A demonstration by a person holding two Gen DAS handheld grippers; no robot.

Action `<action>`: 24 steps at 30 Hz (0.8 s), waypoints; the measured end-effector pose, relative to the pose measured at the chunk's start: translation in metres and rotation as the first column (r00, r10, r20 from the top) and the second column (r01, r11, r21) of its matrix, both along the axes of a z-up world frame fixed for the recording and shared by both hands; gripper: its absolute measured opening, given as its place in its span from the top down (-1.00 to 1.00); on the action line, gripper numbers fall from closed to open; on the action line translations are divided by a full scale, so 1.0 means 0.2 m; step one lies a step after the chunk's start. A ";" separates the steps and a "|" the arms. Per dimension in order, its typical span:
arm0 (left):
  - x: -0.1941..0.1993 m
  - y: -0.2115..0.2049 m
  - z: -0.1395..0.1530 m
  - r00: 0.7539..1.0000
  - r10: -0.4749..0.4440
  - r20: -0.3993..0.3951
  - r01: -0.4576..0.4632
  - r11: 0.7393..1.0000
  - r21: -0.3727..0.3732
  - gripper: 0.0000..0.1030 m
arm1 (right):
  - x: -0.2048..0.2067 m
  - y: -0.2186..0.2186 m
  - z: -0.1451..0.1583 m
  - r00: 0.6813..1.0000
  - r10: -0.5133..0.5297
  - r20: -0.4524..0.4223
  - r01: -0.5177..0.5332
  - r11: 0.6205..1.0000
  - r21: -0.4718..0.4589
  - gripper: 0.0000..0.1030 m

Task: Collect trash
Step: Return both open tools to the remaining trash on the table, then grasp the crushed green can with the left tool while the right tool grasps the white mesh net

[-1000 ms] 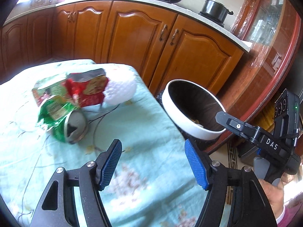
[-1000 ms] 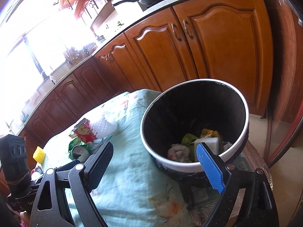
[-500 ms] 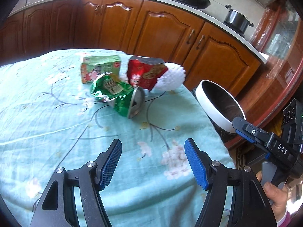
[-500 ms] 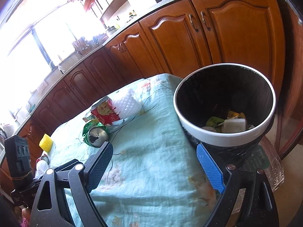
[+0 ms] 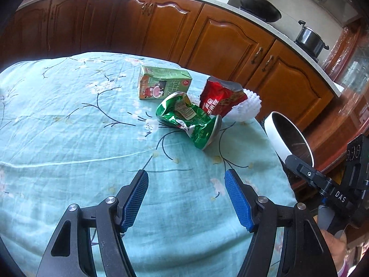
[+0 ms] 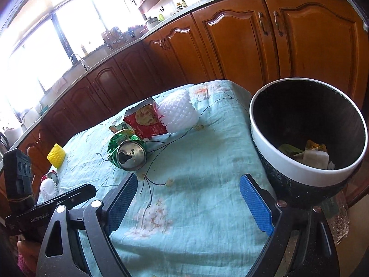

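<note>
A crushed green can [image 5: 191,120] [image 6: 129,154] lies on the teal floral tablecloth [image 5: 69,138]. Behind it are a green drink carton [image 5: 163,85], a torn red snack packet [image 5: 219,99] [image 6: 146,121] and a white foam net [image 5: 248,107] [image 6: 178,112]. The white-rimmed black bin [image 6: 306,138] [image 5: 286,136] stands off the table's right edge with trash inside. My left gripper [image 5: 186,196] hovers open over the cloth, short of the can. My right gripper [image 6: 189,198] is open over the cloth between can and bin, empty.
A yellow foam net [image 6: 56,155], a white one [image 6: 48,188] and a can end [image 6: 52,176] lie at the table's far left. Wooden cabinets [image 5: 219,43] run behind, with a wok [image 5: 260,7] and pot [image 5: 311,39] on the counter. A hand [image 5: 334,249] holds the other gripper.
Both grippers have swung left, away from the bin and over the tablecloth toward the trash pile. The can and packets now sit nearer the middle of both views. Jaws kept their width.
</note>
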State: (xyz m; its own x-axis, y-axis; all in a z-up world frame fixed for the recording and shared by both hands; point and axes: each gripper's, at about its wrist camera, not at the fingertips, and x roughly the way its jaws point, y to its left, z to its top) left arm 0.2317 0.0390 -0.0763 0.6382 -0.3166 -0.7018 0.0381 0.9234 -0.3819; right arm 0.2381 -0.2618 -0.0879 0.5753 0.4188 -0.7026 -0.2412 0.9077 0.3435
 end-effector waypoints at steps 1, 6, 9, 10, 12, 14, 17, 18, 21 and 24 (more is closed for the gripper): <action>0.01 0.01 0.00 1.000 0.007 -0.002 -0.007 1.000 -0.005 -0.32 | 0.01 0.00 0.00 1.000 0.004 0.003 -0.004 1.000 0.000 -0.77; 0.08 0.07 -0.01 0.999 0.036 -0.018 -0.036 0.998 -0.047 -0.32 | 0.11 0.03 0.02 0.999 0.025 0.032 -0.025 1.000 -0.005 -0.77; 0.15 0.10 -0.01 0.998 0.050 -0.027 -0.052 0.995 -0.080 -0.32 | 0.20 0.06 0.02 0.998 0.037 0.044 -0.036 0.999 -0.017 -0.76; 0.17 0.11 -0.01 0.998 0.054 -0.030 -0.056 0.994 -0.093 -0.31 | 0.22 0.06 0.02 0.998 0.040 0.047 -0.039 0.999 -0.019 -0.74; 0.23 0.13 -0.01 0.996 0.079 -0.035 -0.082 0.990 -0.118 -0.30 | 0.28 0.08 0.02 0.998 0.044 0.040 -0.043 0.999 -0.016 -0.66; 0.29 0.15 -0.02 0.995 0.090 -0.037 -0.094 0.985 -0.145 -0.30 | 0.33 0.09 0.01 0.998 0.048 0.036 -0.049 0.999 0.009 -0.58; 0.37 0.15 -0.04 0.995 0.090 -0.051 -0.098 0.981 -0.165 -0.28 | 0.42 0.11 0.00 0.998 0.044 0.037 -0.045 0.999 0.020 -0.53; 0.39 0.15 -0.05 0.994 0.088 -0.060 -0.097 0.980 -0.176 -0.27 | 0.44 0.12 -0.01 0.998 0.044 0.033 -0.045 0.998 0.032 -0.51; 0.45 0.13 -0.09 0.994 0.070 -0.088 -0.086 0.977 -0.193 -0.21 | 0.52 0.12 -0.04 0.999 0.041 0.010 -0.042 0.997 0.064 -0.40; 0.49 0.10 -0.13 0.993 0.052 -0.110 -0.074 0.977 -0.199 -0.03 | 0.55 0.15 -0.08 0.998 0.061 -0.030 -0.059 0.995 0.081 0.15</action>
State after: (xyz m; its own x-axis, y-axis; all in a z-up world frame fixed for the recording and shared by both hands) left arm 0.3302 0.0591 -0.1032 0.5888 -0.4199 -0.6906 -0.0671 0.8261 -0.5595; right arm 0.3482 -0.2327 -0.1042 0.5247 0.5075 -0.6835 -0.2818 0.8611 0.4231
